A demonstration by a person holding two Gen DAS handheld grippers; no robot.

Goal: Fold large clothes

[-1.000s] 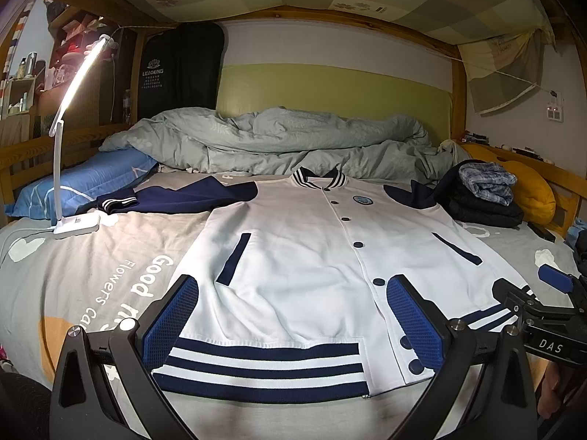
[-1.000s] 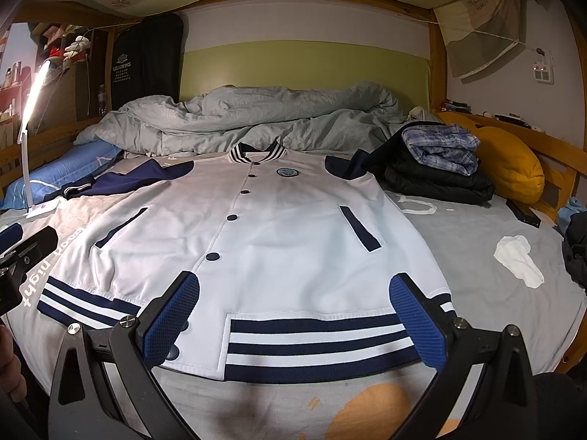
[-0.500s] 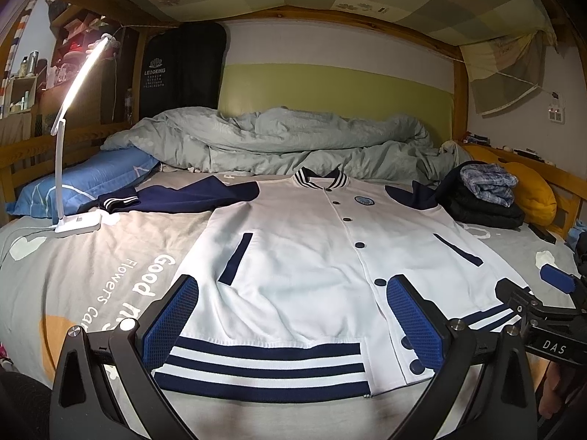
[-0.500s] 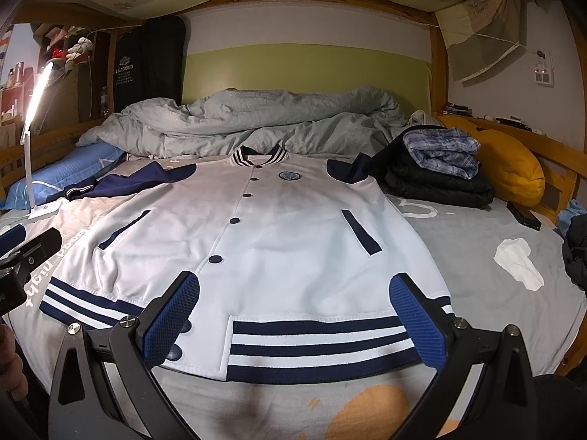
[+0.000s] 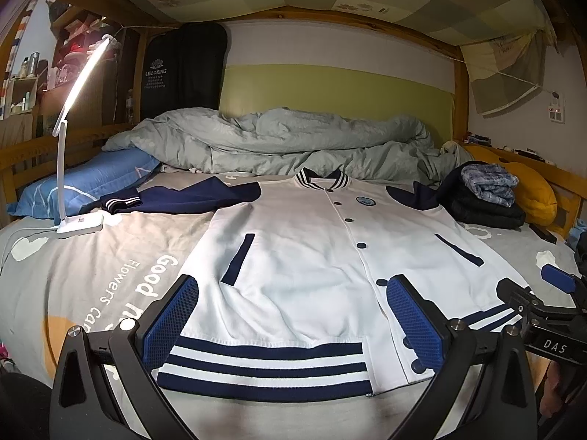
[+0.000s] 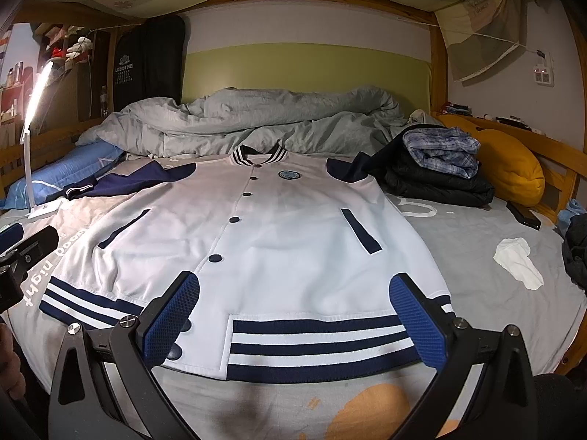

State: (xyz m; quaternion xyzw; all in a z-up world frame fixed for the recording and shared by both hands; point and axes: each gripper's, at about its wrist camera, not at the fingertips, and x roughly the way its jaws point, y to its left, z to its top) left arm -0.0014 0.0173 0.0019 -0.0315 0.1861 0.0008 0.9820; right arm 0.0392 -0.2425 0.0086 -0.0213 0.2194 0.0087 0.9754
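A white baseball jacket [image 5: 301, 256] with navy sleeves, navy buttons and a navy-striped hem lies flat, front up, on the bed, collar at the far end; it also shows in the right wrist view [image 6: 279, 234]. Its left navy sleeve [image 5: 176, 198] stretches out sideways. My left gripper [image 5: 293, 315] is open and empty, hovering over the hem's left half. My right gripper [image 6: 293, 311] is open and empty over the hem's right half. Each gripper shows at the edge of the other's view.
A crumpled grey duvet [image 5: 279, 139] lies at the head of the bed. A lit white desk lamp [image 5: 79, 220] stands at the left by a blue pillow [image 5: 88, 179]. Folded dark clothes [image 6: 436, 172], a yellow pillow [image 6: 513, 172] and a white cloth [image 6: 519, 260] lie at the right.
Both views have shifted very slightly; the jacket and the open grippers stand as before.
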